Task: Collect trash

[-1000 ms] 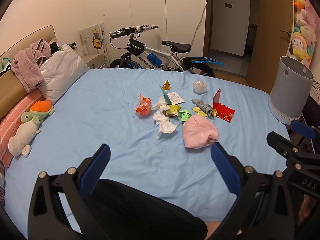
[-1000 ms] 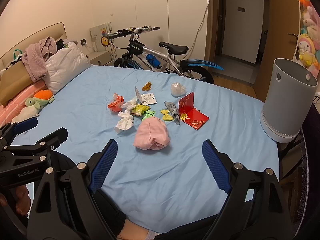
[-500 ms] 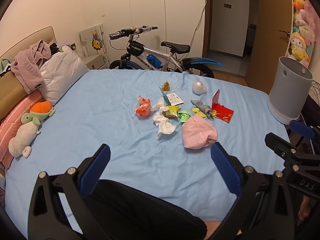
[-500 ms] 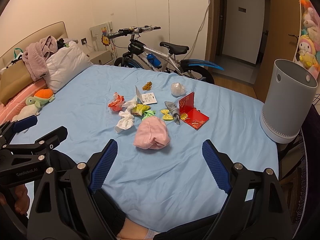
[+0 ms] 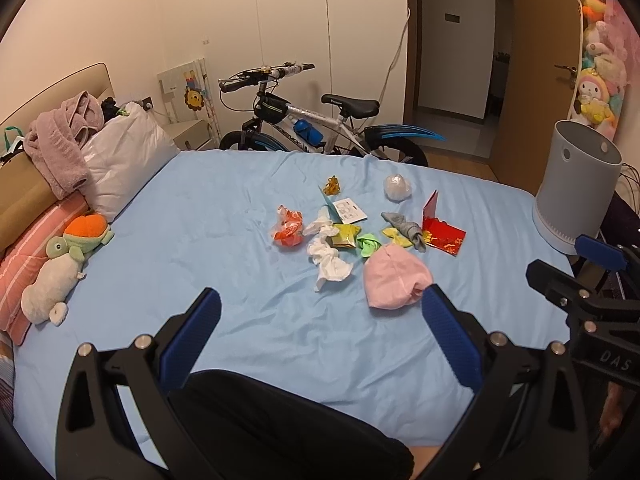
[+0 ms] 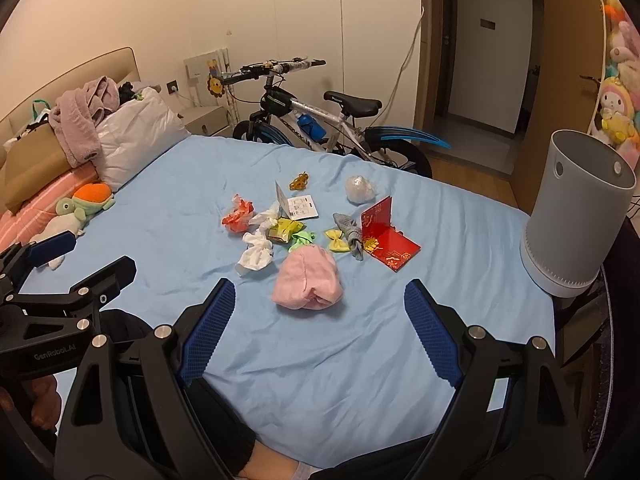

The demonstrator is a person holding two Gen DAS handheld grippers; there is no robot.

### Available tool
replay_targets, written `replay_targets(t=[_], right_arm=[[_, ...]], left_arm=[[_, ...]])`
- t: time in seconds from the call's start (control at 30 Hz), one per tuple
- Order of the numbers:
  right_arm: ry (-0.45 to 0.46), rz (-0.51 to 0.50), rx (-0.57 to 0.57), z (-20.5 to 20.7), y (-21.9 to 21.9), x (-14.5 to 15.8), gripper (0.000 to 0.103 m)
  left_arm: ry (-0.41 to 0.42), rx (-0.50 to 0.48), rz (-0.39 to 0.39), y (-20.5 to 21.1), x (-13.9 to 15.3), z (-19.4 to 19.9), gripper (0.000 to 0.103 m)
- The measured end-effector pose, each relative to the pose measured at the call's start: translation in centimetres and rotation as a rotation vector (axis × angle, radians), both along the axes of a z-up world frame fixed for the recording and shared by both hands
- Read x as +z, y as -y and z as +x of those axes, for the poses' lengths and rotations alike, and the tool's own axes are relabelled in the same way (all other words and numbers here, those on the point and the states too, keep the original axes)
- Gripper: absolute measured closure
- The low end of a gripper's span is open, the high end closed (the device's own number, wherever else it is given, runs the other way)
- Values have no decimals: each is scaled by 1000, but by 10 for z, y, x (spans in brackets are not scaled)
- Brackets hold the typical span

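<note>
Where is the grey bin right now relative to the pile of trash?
In both wrist views the grey bin stands upright at the bed's right edge, apart from the pile, nearest the red card.

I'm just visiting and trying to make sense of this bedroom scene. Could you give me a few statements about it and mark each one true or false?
1. Both claws are open and empty. True: the left claw and the right claw hold nothing.
2. The grey bin lies tipped over on the bed. False: it stands upright at the bed's right edge.
3. A pink cloth is the item in the pile nearest the claws. True.
4. The red card lies flat and closed. False: it stands open, one flap up.
5. A bicycle stands beyond the bed. True.
</note>
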State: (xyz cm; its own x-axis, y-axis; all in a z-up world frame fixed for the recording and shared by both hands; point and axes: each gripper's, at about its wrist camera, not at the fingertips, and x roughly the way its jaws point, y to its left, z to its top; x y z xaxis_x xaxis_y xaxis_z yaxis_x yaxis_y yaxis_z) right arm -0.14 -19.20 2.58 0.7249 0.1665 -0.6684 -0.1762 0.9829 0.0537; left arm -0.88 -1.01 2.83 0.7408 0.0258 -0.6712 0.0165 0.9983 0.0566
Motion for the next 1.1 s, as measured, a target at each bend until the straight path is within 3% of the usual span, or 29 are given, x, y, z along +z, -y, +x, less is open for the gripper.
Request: replay_targets(t=[0.73,1.1], right_arm=[[-11,-16,3,11,-3,6,20],[-62,-7,14,35,-12,-20,20]], left_arm=[[-6,-2,6,-2,-1,3,4],[-83,1,-43,-15,-31,34,4]])
